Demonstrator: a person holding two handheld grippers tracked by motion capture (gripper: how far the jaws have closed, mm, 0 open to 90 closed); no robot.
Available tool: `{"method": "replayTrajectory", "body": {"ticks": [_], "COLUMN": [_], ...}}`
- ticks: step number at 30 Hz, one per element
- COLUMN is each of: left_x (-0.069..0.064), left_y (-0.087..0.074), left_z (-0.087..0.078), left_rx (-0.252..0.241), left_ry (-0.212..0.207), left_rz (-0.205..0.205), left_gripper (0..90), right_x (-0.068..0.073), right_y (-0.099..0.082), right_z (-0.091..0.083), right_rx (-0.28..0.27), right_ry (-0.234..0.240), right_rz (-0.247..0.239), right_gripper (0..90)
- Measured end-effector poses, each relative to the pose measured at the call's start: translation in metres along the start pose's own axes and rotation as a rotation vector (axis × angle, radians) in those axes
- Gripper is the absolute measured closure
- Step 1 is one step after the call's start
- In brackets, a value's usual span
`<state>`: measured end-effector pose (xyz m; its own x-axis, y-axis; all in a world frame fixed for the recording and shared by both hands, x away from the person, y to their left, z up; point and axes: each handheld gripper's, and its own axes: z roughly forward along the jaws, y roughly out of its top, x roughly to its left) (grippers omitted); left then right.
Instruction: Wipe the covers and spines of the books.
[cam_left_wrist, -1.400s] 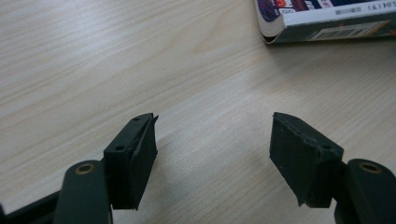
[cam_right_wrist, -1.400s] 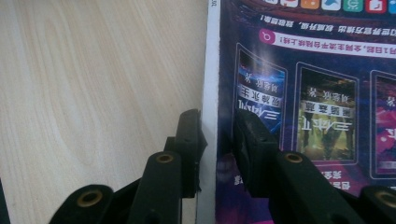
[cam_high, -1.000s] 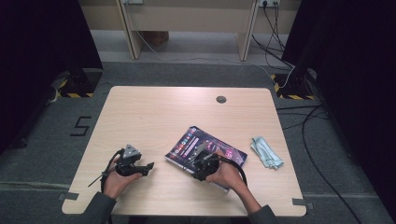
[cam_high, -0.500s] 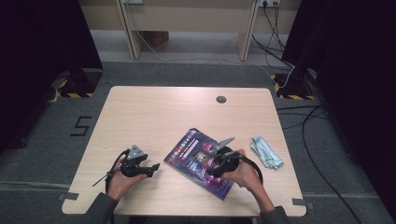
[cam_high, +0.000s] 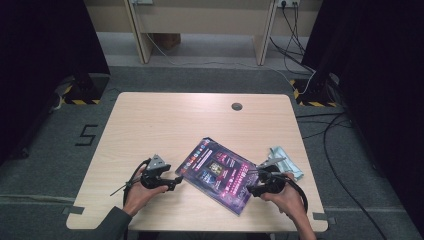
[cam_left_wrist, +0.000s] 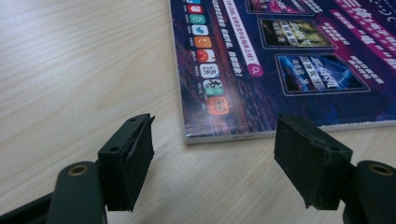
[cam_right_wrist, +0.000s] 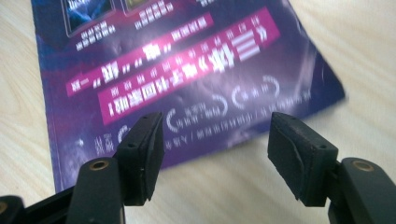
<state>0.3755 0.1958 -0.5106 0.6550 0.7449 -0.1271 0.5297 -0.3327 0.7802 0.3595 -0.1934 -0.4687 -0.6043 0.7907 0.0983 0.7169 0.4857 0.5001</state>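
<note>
Right gripper (cam_high: 256, 189) off magazine (cam_high: 222, 172), jaws wider.

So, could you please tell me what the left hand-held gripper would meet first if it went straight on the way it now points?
Most likely the magazine: the left hand-held gripper is open and aimed at its near corner, low over the table. That corner lies just ahead between the jaws, though the exact gap is hard to judge.

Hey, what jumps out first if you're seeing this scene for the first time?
A glossy purple magazine lies askew near the front of the pale wooden table. Open tongs flank it: the left tongs at its left corner, the right tongs at its right edge. A crumpled pale cloth lies to its right.
</note>
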Motion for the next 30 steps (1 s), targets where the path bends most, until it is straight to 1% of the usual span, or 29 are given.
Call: {"method": "replayTrajectory", "body": {"ticks": [2,4,5,6,7,8,10,11,13,17,19,22,24,25,26,28,29,30], "left_x": [-0.001,-0.002,-0.002,-0.002,-0.003,-0.003,-0.004,-0.004,-0.005,-0.008,-0.011,-0.015,-0.019,-0.022,-0.026,-0.034,-0.038,-0.042], "left_y": [0.001,0.003,0.004,0.005,0.005,0.006,0.005,0.004,0.004,0.003,0.002,-0.002,-0.005,-0.007,-0.009,-0.012,-0.014,-0.015], "left_z": [0.004,0.008,0.008,0.01,0.011,0.013,0.017,0.018,0.019,0.017,0.015,0.008,0.003,0.0,-0.002,-0.005,-0.007,-0.009], "left_rx": [-0.005,-0.013,-0.014,-0.012,-0.01,-0.001,0.016,0.029,0.031,0.043,0.054,0.072,0.086,0.093,0.098,0.115,0.124,0.13], "left_ry": [-0.009,-0.027,-0.029,-0.032,-0.033,-0.034,-0.04,-0.045,-0.053,-0.052,-0.052,-0.056,-0.058,-0.056,-0.048,-0.038,-0.034,-0.031], "left_rz": [0.004,-0.01,-0.012,-0.012,-0.014,-0.011,-0.009,-0.001,0.005,0.015,0.021,0.031,0.039,0.038,0.041,0.07,0.085,0.094], "left_gripper": [27.4,27.2,27.2,27.1,27.0,26.9,26.5,26.5,26.8,27.0,26.4,25.7,26.1,26.5,26.5,25.3,25.3,25.1], "right_x": [0.0,-0.001,0.0,-0.001,-0.001,-0.002,-0.005,-0.005,-0.006,-0.005,-0.005,-0.004,-0.006,-0.007,-0.009,-0.013,-0.014,-0.015], "right_y": [-0.002,-0.003,-0.003,-0.003,-0.004,-0.004,-0.005,-0.005,-0.004,0.0,0.004,0.012,0.018,0.02,0.023,0.029,0.031,0.034], "right_z": [0.001,0.004,0.005,0.006,0.009,0.011,0.015,0.015,0.015,0.019,0.023,0.027,0.03,0.032,0.033,0.037,0.038,0.039], "right_rx": [0.005,0.014,0.022,0.023,0.028,0.028,0.031,0.018,0.004,-0.003,-0.004,-0.004,-0.003,-0.004,-0.006,-0.006,-0.004,-0.002], "right_ry": [0.007,0.01,0.017,0.017,0.024,0.029,0.042,0.047,0.045,0.022,-0.007,-0.035,-0.04,-0.04,-0.038,-0.03,-0.03,-0.032], "right_rz": [0.007,0.009,0.021,0.014,0.028,0.033,0.066,0.074,0.076,0.064,0.045,0.027,0.018,0.016,0.003,-0.007,0.002,-0.001], "right_gripper": [36.7,36.6,36.6,36.4,36.2,36.0,35.0,34.7,34.7,31.3,30.5,29.2,28.8,28.7,28.5,28.5,28.5,28.4]}}
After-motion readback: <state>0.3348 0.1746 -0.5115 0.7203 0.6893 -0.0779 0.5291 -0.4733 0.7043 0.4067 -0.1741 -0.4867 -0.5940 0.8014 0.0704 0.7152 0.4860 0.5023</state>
